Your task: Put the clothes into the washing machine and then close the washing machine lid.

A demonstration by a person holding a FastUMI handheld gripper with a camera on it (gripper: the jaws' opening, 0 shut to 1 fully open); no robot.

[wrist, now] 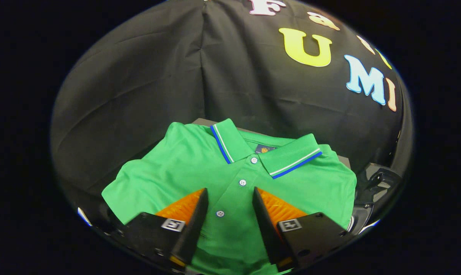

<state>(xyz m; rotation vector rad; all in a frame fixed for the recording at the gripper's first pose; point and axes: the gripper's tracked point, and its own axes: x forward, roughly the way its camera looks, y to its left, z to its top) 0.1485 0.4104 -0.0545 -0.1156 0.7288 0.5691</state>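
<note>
Green polo shirt [200,164]: matt knit cloth with a fine pique texture, ribbed collar edged in blue and white stripes, small glossy plastic buttons down the placket. Gripper [229,194] fingers, standing apart over the placket: ridged pads, smooth matt plastic housings. Black cloth wall [158,68]: matt, creased.

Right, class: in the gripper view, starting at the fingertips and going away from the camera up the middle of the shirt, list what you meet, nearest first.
Open gripper, fingers apart over the green polo shirt → bottom button → middle button → top button → collar → neck label → black cloth wall.
</note>
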